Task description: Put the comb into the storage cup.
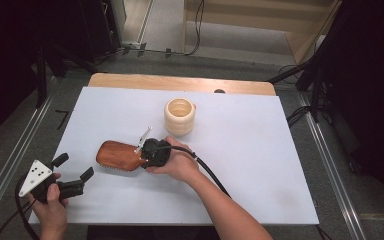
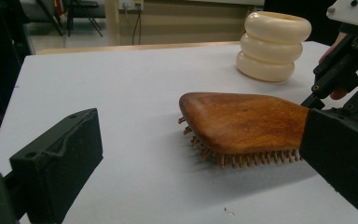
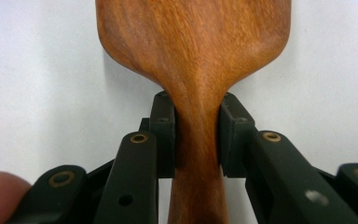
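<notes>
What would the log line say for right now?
right gripper: shut on wooden hairbrush handle | left gripper: open, holding nothing | hairbrush: bristles down on white table | cream ribbed cup: upright, untouched

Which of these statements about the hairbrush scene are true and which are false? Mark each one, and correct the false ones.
1. The right gripper is clamped on the wooden hairbrush at its handle. True.
2. The hairbrush lies bristles up. False: its bristles face down on the white table.
3. The left gripper is open and holds nothing. True.
4. The cream ribbed cup lies tipped over. False: it stands upright.
5. The hairbrush rests inside the cup. False: it lies apart from it.
</notes>
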### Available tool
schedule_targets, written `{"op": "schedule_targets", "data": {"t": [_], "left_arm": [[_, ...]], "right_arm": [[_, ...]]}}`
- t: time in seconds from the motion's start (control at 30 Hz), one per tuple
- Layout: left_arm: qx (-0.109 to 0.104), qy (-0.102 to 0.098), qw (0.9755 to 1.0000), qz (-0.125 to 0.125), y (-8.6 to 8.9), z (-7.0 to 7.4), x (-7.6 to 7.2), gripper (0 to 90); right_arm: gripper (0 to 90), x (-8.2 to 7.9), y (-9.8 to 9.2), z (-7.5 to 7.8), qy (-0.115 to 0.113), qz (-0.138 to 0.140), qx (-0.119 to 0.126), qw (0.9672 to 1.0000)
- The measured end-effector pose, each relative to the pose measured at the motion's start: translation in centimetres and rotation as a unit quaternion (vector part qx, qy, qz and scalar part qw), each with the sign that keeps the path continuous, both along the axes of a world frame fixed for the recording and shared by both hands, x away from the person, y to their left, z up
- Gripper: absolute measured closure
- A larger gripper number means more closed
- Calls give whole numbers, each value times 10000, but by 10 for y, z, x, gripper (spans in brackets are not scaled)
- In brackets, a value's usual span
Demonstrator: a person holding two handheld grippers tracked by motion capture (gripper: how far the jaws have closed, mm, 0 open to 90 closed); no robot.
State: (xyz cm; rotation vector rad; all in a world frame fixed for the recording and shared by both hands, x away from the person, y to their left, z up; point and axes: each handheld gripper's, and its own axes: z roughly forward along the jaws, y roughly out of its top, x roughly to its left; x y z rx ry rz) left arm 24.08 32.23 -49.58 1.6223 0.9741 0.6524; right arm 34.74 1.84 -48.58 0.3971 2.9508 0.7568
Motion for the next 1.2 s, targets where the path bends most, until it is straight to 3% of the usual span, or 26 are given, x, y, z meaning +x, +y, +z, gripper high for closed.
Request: {"op": "schedule_targets", "data": {"t": [0.37,0.4,0.5,0.53,0.63,1.2], "left_arm": [[-27,-12,10000,9,1,0,0,0],[-35,-16,10000,6,1,0,0,0],[-48,-18,10000,10,1,0,-1,0],[-52,-14,10000,11,2,1,-1,0],[-96,-21,10000,15,2,1,-1,0],[220,-39,9997,57,-4,4,-3,0]], "right_arm": [[698,-7,-12,-2,-77,-62,323,9994],[698,-9,-14,-2,-121,-103,497,9986],[698,-11,-15,1,-163,-124,614,9979],[698,-10,-16,1,-296,-7,718,9970],[698,-15,-20,6,-361,-107,818,9959],[698,-27,-47,16,-540,-457,1419,9874]]}}
